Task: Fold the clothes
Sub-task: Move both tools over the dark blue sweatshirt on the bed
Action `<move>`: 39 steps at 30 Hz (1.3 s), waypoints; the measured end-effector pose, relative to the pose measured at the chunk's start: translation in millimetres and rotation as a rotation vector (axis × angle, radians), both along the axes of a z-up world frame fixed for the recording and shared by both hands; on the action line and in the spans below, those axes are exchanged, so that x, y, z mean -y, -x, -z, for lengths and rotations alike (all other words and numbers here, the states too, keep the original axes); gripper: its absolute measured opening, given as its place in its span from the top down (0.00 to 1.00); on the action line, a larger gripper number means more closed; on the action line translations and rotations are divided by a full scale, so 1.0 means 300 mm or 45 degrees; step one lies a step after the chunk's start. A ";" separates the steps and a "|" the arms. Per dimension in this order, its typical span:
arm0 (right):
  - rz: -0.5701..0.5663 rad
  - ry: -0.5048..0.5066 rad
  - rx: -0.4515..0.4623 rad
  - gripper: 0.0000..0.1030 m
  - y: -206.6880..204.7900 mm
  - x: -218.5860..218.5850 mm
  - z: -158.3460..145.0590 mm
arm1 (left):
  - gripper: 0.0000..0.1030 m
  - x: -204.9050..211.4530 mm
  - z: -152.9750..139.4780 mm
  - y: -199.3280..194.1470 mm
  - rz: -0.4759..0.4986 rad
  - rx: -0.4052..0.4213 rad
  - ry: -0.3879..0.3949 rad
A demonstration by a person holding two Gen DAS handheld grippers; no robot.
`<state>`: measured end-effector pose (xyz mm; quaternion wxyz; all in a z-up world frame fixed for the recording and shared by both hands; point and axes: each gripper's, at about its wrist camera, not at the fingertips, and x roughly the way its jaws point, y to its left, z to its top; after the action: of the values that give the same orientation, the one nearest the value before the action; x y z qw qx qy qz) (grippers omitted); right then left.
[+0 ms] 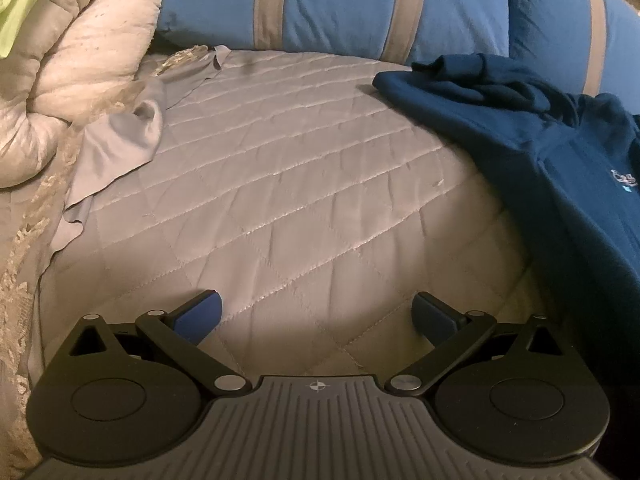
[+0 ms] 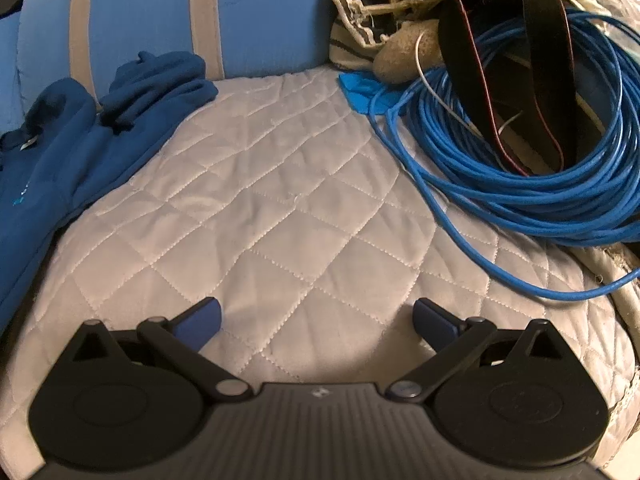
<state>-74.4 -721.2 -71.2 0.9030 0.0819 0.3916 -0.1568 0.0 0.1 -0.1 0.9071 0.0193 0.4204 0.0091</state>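
Observation:
A navy blue garment [image 1: 552,152] with a small chest logo lies crumpled on the quilted grey bedcover [image 1: 280,184], at the right of the left wrist view. It also shows in the right wrist view [image 2: 80,140], at the left. My left gripper [image 1: 318,314] is open and empty over the bare quilt, to the left of the garment. My right gripper [image 2: 318,316] is open and empty over the quilt [image 2: 280,220], to the right of the garment. Neither gripper touches the garment.
Blue pillows with grey stripes [image 1: 340,4] line the back. A rolled white duvet [image 1: 72,64] and a thin grey cloth [image 1: 116,152] lie at the left. A coil of blue cable [image 2: 540,152], black straps [image 2: 544,60] and a striped bag [image 2: 360,32] crowd the right.

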 end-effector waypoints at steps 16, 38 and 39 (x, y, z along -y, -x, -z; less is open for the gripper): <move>-0.100 0.024 0.024 0.00 0.053 -0.053 -0.022 | 0.00 -0.021 -0.021 0.038 -0.017 -0.002 0.106; -0.582 -0.531 0.206 0.01 0.422 -0.146 -0.313 | 0.00 -0.087 -0.375 0.351 0.066 0.306 0.144; -0.605 -0.560 0.194 0.02 0.441 -0.151 -0.317 | 0.00 -0.085 -0.383 0.362 0.068 0.315 0.138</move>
<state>-206.7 -675.9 24.0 0.9016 0.1929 0.3558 0.1529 -108.5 25.6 114.9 0.9516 -0.0200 0.3046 -0.0356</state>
